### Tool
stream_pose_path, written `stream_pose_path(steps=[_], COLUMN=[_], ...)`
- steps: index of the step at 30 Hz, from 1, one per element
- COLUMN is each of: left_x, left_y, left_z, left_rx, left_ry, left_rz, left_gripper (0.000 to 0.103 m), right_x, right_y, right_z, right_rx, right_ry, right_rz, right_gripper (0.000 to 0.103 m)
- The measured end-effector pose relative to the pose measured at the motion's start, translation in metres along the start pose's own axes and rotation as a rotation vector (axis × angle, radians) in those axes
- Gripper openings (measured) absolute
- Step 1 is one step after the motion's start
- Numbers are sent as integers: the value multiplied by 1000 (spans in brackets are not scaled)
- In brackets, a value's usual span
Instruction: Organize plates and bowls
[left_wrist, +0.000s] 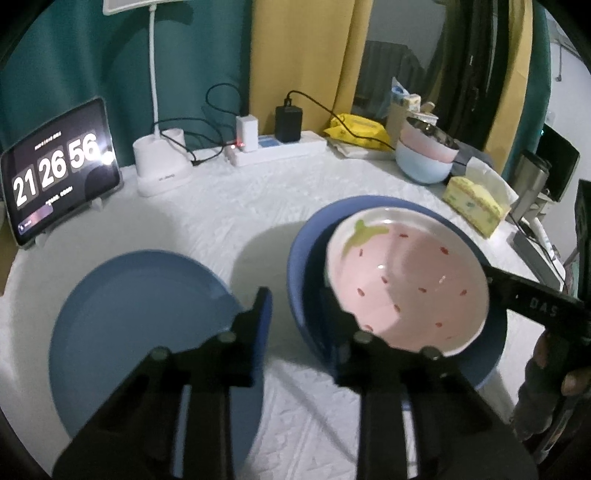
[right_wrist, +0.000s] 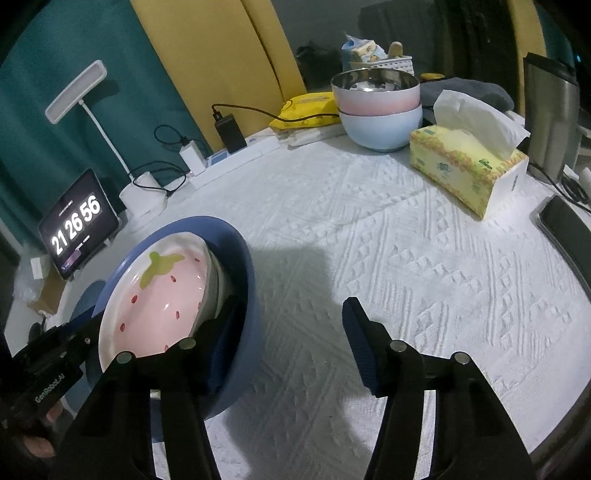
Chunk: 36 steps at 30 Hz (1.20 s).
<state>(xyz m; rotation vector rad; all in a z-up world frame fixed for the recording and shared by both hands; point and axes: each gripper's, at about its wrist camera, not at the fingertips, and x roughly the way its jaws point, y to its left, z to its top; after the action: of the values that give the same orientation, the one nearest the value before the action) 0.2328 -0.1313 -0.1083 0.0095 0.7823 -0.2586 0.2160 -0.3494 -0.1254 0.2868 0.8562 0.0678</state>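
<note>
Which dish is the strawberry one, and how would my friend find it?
Start at the white tablecloth and find the deep dark-blue bowl near its front. The strawberry plate rests tilted inside it. It is the only pink dish with red seed dots and a green leaf; the flat blue plate beside it is plain.

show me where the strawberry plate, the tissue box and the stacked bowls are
strawberry plate (left_wrist: 406, 280), left wrist view, on its pink centre.
tissue box (right_wrist: 458, 166), right wrist view, on its yellow top face.
stacked bowls (right_wrist: 380, 127), right wrist view, on the lower blue bowl's side.
</note>
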Motion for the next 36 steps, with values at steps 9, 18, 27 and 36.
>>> stream_pose_path(steps=[9, 18, 27, 36], left_x=[0, -1, -1, -2], left_y=[0, -2, -1, 1], left_z=[0, 0, 1, 1], left_rx=[-1, 4, -28, -38], left_ry=[-10, -21, -22, -27], left_rz=[1, 2, -19, -7], left_gripper=[19, 15, 14, 12], right_x=[0, -2, -2, -4], right_y=[3, 15, 24, 29], right_z=[-1, -3, -3, -4], right_rx=[-9, -37, -44, -65], right_ry=[-7, -31, -36, -43], right_rz=[-1, 7, 1, -25], right_gripper=[51, 30, 12, 12])
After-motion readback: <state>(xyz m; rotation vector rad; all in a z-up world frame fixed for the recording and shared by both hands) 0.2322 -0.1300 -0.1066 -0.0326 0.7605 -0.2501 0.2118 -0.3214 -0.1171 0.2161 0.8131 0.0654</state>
